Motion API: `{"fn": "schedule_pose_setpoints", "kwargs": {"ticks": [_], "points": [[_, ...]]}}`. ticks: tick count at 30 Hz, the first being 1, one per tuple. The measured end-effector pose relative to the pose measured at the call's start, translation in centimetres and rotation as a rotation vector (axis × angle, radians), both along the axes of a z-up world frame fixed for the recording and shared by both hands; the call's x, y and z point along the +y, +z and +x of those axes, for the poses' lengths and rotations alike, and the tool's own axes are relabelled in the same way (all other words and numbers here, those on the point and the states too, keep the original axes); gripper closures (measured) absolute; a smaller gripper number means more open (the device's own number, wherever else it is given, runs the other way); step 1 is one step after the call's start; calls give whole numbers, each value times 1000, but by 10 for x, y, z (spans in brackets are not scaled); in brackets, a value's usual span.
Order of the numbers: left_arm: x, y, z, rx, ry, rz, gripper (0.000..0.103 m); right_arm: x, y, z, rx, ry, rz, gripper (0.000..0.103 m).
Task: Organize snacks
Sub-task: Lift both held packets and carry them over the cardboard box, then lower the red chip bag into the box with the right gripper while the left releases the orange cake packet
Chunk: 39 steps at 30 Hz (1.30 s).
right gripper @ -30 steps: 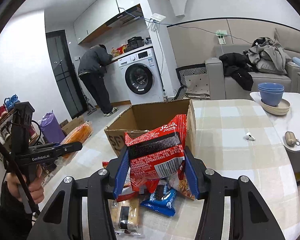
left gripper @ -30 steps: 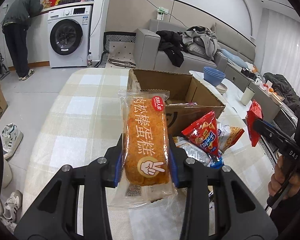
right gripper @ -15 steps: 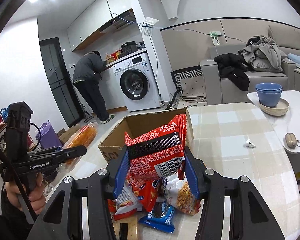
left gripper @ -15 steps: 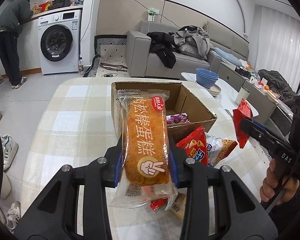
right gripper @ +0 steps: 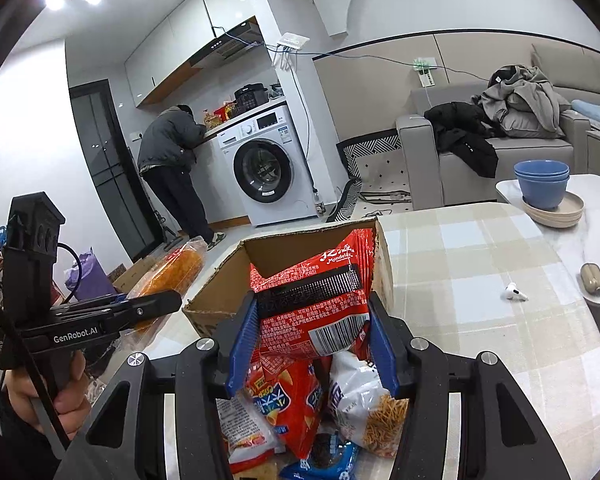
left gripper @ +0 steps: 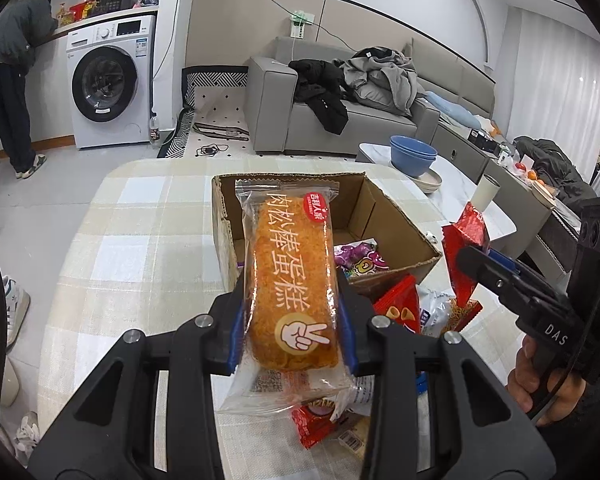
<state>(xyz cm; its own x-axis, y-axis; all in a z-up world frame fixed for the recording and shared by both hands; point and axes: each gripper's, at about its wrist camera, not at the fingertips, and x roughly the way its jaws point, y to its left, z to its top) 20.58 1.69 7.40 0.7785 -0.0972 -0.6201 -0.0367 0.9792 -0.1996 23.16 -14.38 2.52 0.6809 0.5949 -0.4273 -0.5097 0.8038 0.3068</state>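
White walls, grey sofa (left gripper: 340, 120), washing machine (left gripper: 108, 84), seemingly tiled floor.

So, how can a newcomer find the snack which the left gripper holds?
Start at the cardboard box on the checked table. In front of it the left gripper clamps a long cake in a clear wrapper. Its orange crumb and white hand sign set it apart from the red packets.

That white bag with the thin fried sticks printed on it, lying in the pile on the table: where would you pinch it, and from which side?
The white stick-snack bag lies flat in the pile with the red chip bag against its left. I would probably come from above and the right, pinching the free right edge across its thin side. Both grippers are full now: the right gripper holds a red packet.
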Motion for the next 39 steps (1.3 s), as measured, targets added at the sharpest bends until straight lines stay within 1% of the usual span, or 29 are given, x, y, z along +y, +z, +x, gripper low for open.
{"fn": "schedule_pose_setpoints", "kwargs": {"ticks": [5,8,12,18,25,29,31,34,35,36,38,39], "points": [[0,3,14,-3,-8,4,69,3,3,11,-7,-5,-1,51],[-1,4,27,-2,-15,6,69,9,4,16,-14,-14,-20,51],[-2,1,40,3,-31,5,69,22,6,22,-34,-24,-52,51],[-3,-9,58,30,-39,13,69,39,1,32,-46,-1,-88,51],[-15,-19,77,47,-44,54,69,44,-12,51,-18,-5,-114,51],[-20,-26,89,76,-49,70,69,47,-18,58,3,0,-128,51],[-22,-28,93,82,-49,77,69,47,-19,60,4,-1,-141,46],[-22,-29,95,100,-45,77,67,44,-15,55,-22,-13,-143,37],[-23,-29,96,107,-43,78,65,42,-14,54,-27,-15,-137,28],[-23,-29,96,112,-40,80,62,40,-12,52,-31,-19,-133,19],[-25,-26,95,111,-35,92,51,37,-9,47,-39,-24,-128,10],[-26,-25,94,106,-36,95,41,35,-8,45,-36,-22,-128,7]]}}
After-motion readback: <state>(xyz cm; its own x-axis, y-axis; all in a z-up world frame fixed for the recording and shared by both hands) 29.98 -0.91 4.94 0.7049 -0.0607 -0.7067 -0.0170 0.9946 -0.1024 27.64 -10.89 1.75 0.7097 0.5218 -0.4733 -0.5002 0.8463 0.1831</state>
